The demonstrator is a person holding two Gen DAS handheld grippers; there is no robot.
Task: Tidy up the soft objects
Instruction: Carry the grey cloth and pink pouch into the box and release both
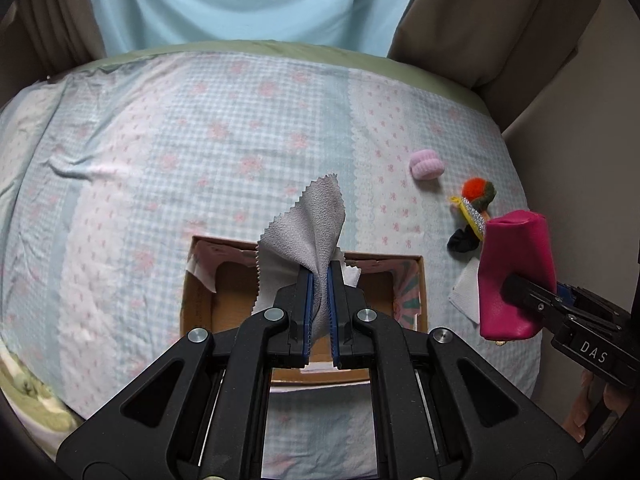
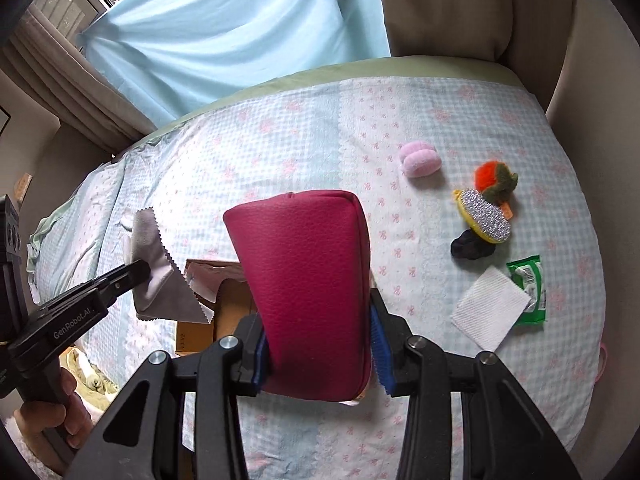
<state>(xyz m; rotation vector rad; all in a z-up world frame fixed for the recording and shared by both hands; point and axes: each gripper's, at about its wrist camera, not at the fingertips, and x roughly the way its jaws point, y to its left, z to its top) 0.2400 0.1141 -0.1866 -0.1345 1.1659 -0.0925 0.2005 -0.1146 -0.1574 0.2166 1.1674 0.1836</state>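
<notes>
step: carry both to box point(image 1: 304, 288) | left gripper point(image 1: 319, 280) clamped tight on grey cloth point(image 1: 312, 232), held above box | right gripper point(image 2: 320, 344) part-open, squeezing pink pouch point(image 2: 308, 288) beside it | advice: lower inside walls before I release, cloth corners tucked.

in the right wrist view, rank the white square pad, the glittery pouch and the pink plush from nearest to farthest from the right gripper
1. White square pad, on the bed right of the right gripper.
2. Glittery pouch, farther up on the right.
3. Pink plush, farthest, toward the bed's far edge.
</notes>
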